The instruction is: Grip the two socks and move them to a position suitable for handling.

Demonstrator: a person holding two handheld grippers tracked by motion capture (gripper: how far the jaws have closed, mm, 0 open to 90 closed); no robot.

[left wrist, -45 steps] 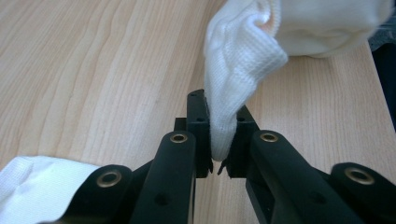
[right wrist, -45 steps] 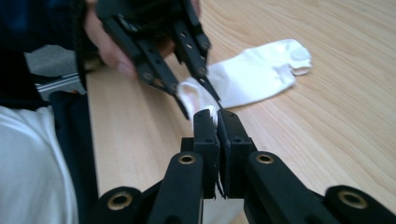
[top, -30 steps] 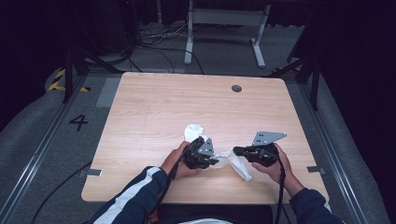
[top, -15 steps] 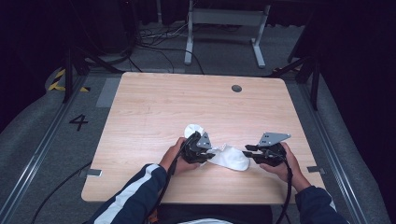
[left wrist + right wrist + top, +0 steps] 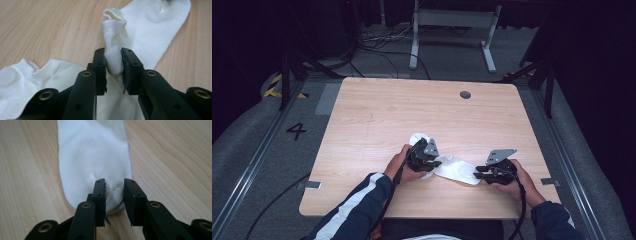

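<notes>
The left gripper (image 5: 435,162) pinches a raised fold at the cuff end of a white sock (image 5: 160,30); its jaws have just eased a little wider, cloth bunched between the pads. The right gripper (image 5: 478,175) stands with jaws parted over the toe end, having just opened, the pads not pressing. The sock lies flat on the wooden table (image 5: 382,110), stretched between both grippers, near its front edge. A second white sock (image 5: 418,138) lies just behind the left gripper.

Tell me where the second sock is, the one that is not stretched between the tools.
In the high view the second sock lies bunched on the table, just behind the left tool, beside the stretched sock.
</notes>
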